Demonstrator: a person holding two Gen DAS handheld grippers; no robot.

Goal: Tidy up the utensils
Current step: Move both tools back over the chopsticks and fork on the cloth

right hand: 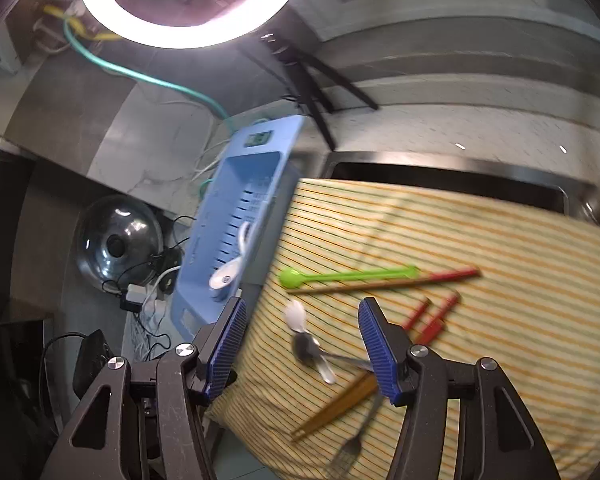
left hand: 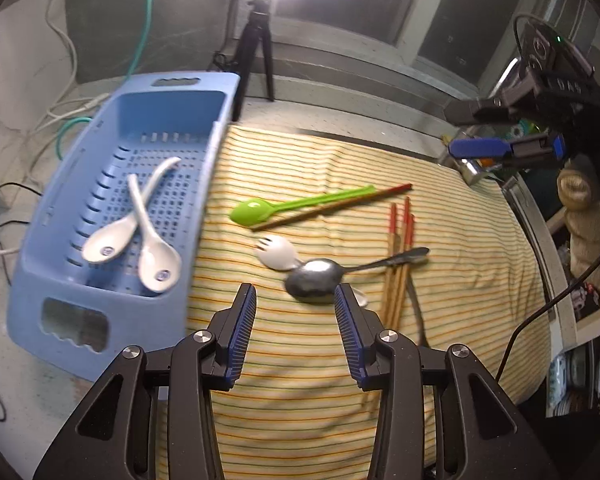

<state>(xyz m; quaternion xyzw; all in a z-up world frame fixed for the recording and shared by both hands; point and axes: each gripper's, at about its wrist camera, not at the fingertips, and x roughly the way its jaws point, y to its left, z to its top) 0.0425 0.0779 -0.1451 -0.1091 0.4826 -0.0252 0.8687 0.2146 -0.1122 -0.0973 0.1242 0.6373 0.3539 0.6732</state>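
Note:
A blue perforated basket (left hand: 40, 236) holds two white ceramic spoons (left hand: 140, 236); it also shows in the right wrist view (right hand: 204, 272). On the striped cloth (left hand: 300, 360) lie a green plastic spoon (left hand: 260, 209), a white spork (left hand: 278, 254), a metal spoon (left hand: 320, 280), red-tipped chopsticks (left hand: 400, 256) and a metal fork (right hand: 352, 444). My left gripper (left hand: 295, 294) is open and empty, just in front of the metal spoon. My right gripper (right hand: 302, 312) is open and empty above the spork (right hand: 296, 316) and metal spoon (right hand: 306, 350); it shows at the right in the left wrist view (left hand: 476, 132).
A black tripod (left hand: 256, 52) stands behind the cloth under a bright ring light (right hand: 188, 8). Cables (left hand: 64, 112) lie left of the basket. A pot lid (right hand: 118, 240) and a power strip sit lower left. Cluttered shelves (left hand: 580, 240) are on the right.

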